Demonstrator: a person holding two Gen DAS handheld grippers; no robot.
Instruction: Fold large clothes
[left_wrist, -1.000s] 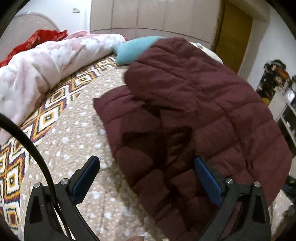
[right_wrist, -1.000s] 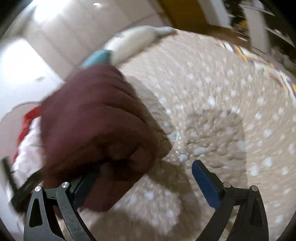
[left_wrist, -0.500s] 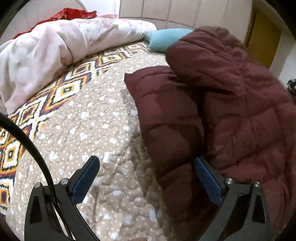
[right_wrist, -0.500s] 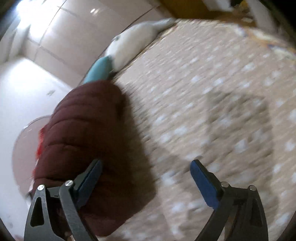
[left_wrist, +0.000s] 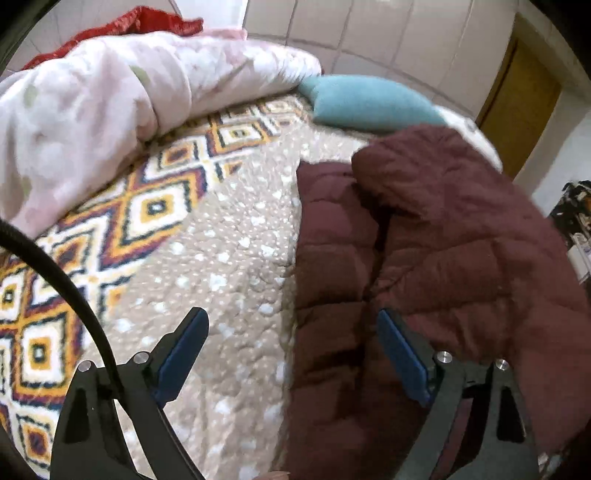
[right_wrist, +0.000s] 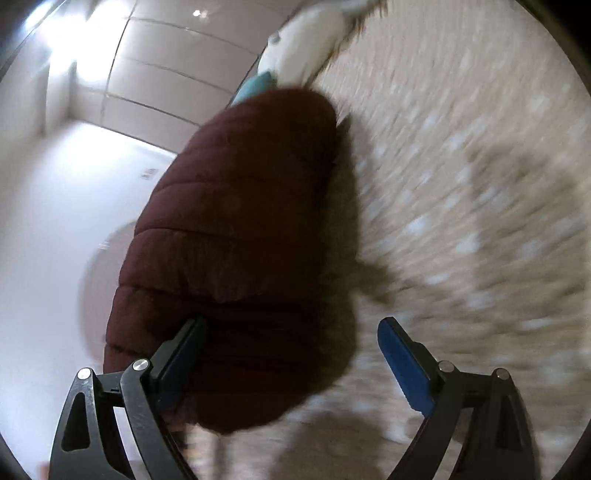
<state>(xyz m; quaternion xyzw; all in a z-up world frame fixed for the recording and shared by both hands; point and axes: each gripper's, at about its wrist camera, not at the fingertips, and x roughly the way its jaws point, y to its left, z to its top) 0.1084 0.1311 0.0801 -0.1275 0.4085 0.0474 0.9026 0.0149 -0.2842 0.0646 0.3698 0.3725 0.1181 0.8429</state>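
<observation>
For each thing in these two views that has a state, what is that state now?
Maroon quilted puffer jacket: partly folded, one part laid over the rest, lying on the bed.
Left gripper: open, holding nothing.
Right gripper: open, jacket fabric between its fingers, not clamped.
Pink floral duvet: bunched up.
Teal pillow: lying flat.

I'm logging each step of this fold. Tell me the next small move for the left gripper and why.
Probably ease the left gripper forward and close on the maroon jacket edge: its jaws stand open, straddling that edge on the bedspread, gripping nothing. The right gripper is open too.
</observation>
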